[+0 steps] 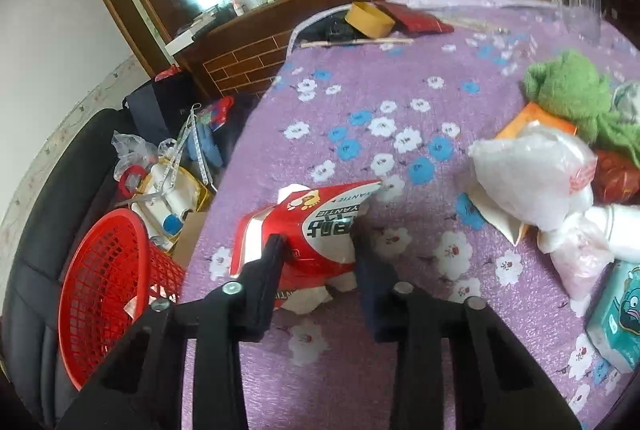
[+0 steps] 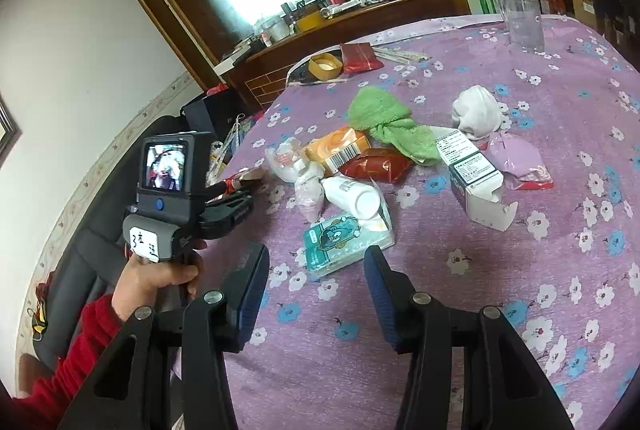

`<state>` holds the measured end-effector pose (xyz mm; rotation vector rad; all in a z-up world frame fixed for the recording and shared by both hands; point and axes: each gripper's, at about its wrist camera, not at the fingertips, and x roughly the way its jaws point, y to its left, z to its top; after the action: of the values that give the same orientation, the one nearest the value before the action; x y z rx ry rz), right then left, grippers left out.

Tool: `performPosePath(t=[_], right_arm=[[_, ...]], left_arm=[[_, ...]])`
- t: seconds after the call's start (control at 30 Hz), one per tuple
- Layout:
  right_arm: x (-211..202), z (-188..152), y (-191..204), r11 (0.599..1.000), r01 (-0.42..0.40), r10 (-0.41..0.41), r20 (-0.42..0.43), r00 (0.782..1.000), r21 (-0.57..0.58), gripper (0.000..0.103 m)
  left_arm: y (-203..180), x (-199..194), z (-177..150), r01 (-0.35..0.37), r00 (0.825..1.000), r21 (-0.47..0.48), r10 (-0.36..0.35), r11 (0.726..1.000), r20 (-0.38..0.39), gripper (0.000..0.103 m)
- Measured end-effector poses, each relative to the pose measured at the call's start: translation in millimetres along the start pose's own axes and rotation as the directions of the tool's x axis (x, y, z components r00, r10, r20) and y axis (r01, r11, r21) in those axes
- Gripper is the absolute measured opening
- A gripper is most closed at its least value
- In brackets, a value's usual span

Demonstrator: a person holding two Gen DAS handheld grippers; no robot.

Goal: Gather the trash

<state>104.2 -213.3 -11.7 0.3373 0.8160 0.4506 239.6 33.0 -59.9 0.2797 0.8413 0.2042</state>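
Note:
My left gripper (image 1: 316, 242) is shut on a crumpled red and white wrapper (image 1: 308, 230) and holds it just over the purple flowered tablecloth (image 1: 360, 90) near the table's left edge. A red mesh basket (image 1: 108, 290) stands on the black seat below that edge. My right gripper (image 2: 316, 270) is open and empty, above the cloth just short of a teal tissue pack (image 2: 344, 242). In the right wrist view the left gripper (image 2: 236, 190) is at the left with the wrapper (image 2: 240, 179) in its fingers. Behind the pack lie a white bottle (image 2: 352, 194), plastic bags (image 2: 296, 170), an orange packet (image 2: 338, 148) and a red packet (image 2: 378, 164).
A green cloth (image 2: 392, 122), a white and green box (image 2: 472, 170), a pink packet (image 2: 520, 162), crumpled white paper (image 2: 476, 112) and a clear cup (image 2: 520, 14) lie farther out. A yellow tape roll (image 1: 370, 18) and red booklet (image 1: 416, 18) sit at the far edge. A cluttered yellow bag (image 1: 172, 190) sits beside the basket.

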Motion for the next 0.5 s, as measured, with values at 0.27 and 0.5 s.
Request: performPosePath(t=[0.27, 0.5], right_arm=[[5.1, 0.7, 8.9, 1.000, 0.009, -0.009, -0.009, 1.000, -0.013, 0.053], [12.9, 0.6, 15.0, 1.000, 0.009, -0.009, -0.023, 1.000, -0.023, 0.053]], left_arm=[[46.7, -22.7, -1.7, 0.164, 0.985, -0.140, -0.155, 0.976, 0.072, 0.016], [79.5, -33.8, -10.7, 0.257, 0.966, -0.199, -0.245, 0.946, 0.087, 0.012]])
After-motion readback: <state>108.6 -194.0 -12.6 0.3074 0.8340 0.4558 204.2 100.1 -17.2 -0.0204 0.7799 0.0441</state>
